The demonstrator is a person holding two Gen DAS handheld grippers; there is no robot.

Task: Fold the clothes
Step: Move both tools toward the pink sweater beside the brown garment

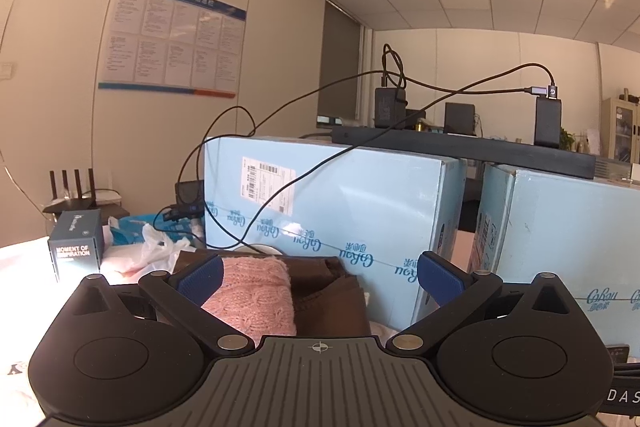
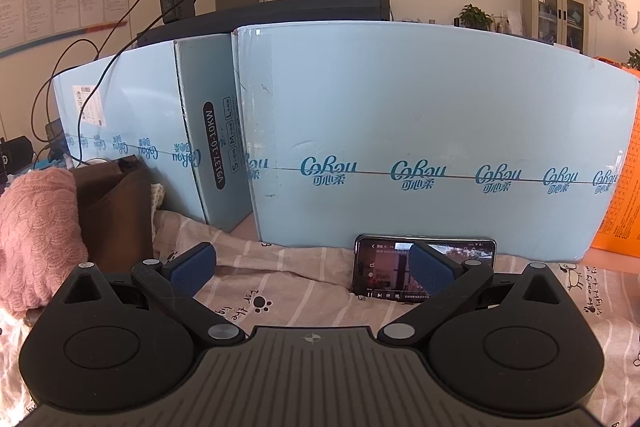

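Note:
A folded pink knit sweater [image 1: 256, 291] lies on a folded brown garment [image 1: 332, 287] just in front of my left gripper [image 1: 318, 277], which is open and empty. In the right wrist view the pink sweater [image 2: 36, 231] and the brown garment [image 2: 114, 211] sit at the left. My right gripper [image 2: 312, 267] is open and empty above a pink striped cloth [image 2: 304, 287] with paw prints that covers the table.
Two large light-blue cartons [image 2: 420, 147] stand close behind, with a dark bar [image 1: 460, 147], chargers and cables on top. A phone [image 2: 424, 267] leans against the right carton. A small dark box [image 1: 76, 247] and plastic bags [image 1: 156, 247] are at the left.

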